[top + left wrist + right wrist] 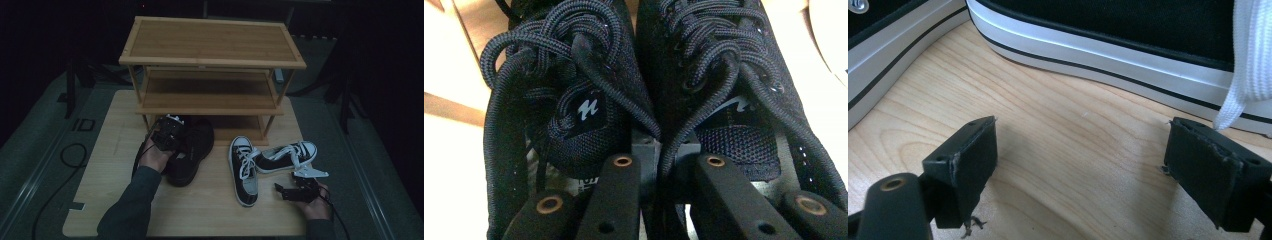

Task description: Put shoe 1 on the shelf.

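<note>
A pair of black mesh shoes [192, 150] lies side by side in front of the rack's bottom shelf. My left gripper [167, 132] is over their heel ends. In the left gripper view one jaw of my left gripper [669, 160] reaches into the left shoe [574, 115] and the other into the right shoe [734, 75], pinching their inner walls together. My right gripper [287, 192] rests low at the table's front right, open. Nothing lies between the jaws of the right gripper [1083, 150], only bare wood, just short of a sneaker's white sole [1108, 50].
A three-tier bamboo shoe rack [210, 45] stands at the back of the wooden table [210, 215]. Two black-and-white laced sneakers lie at the right: one pointing toward me [244, 170], one on its side [287, 156]. A white lace [1253, 60] hangs near the right jaw.
</note>
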A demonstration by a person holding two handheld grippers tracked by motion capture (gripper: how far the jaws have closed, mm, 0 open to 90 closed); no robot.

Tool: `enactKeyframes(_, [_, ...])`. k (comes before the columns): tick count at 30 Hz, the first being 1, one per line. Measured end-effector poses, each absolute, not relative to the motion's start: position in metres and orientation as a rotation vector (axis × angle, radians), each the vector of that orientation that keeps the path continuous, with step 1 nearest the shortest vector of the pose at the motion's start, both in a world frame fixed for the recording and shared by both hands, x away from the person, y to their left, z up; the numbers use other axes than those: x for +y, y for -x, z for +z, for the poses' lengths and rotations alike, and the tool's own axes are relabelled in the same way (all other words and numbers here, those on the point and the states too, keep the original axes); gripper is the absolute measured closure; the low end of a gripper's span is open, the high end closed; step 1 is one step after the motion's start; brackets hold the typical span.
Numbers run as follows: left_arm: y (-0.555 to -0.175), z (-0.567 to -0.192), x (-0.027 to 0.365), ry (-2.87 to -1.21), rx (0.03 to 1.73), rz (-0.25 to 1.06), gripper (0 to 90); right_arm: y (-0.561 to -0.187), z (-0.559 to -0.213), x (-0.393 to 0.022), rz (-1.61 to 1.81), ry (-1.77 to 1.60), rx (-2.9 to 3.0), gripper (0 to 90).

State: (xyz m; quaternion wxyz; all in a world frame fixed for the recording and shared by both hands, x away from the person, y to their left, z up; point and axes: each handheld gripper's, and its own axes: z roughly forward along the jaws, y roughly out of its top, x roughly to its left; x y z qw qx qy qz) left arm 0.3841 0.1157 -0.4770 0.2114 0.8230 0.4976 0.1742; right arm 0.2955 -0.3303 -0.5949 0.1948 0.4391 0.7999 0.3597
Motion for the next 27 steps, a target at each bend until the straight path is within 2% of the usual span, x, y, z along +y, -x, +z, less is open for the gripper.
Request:
enactKeyframes(11, [-0.403, -0.482, 0.096, -2.245, 1.415, 0.508, 85.6, -0.296, -0.595, -0.330, 1.009, -1.230, 2.243, 13.5])
enactKeyframes(27, [-0.414, -0.489, 0.066, -2.101, 1.579, 0.657, 85.1, -0.296, -0.595, -0.330, 1.009, -1.229, 2.244, 13.5])
